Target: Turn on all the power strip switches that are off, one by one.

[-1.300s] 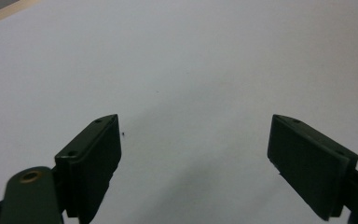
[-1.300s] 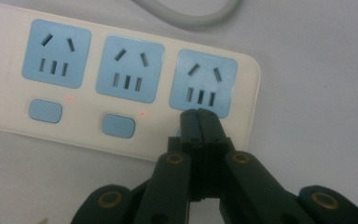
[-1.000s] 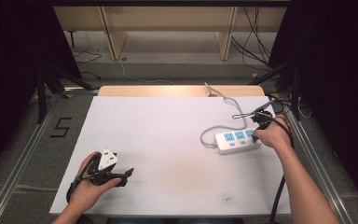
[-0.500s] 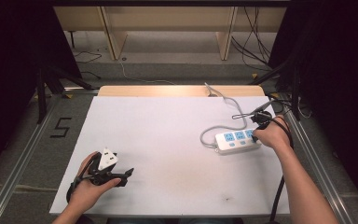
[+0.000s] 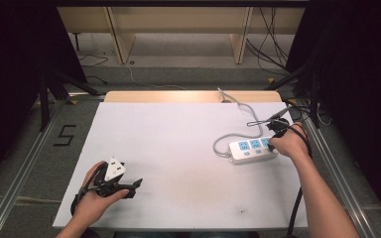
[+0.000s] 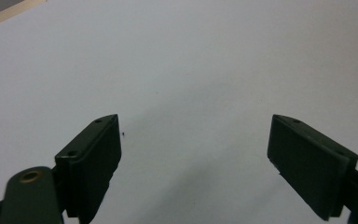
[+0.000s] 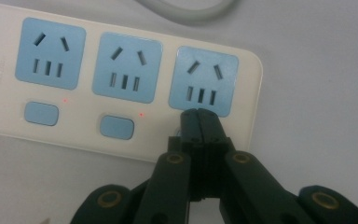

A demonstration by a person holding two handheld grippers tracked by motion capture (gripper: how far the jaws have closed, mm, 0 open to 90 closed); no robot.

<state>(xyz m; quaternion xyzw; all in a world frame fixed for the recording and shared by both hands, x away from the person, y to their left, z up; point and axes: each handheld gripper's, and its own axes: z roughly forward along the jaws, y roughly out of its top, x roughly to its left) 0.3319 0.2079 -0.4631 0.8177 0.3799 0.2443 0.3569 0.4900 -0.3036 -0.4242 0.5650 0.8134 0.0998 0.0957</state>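
Closed right claw (image 7: 199,122) on power strip (image 7: 121,84)

Black numeral 5 (image 5: 65,135) on floor beside table (image 5: 178,144)

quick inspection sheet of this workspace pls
surface: white table, a few dark specks
job's things: power strip at the right, three blue sockets, two red lights lit
clutter: nothing seen
grippers: left tool open over bare table; right tool shut, tips on the strip below the end socket
cables: grey strip cord loops to the far edge; black tool cable
surroundings: wooden shelf legs, floor wires, a "5" mark
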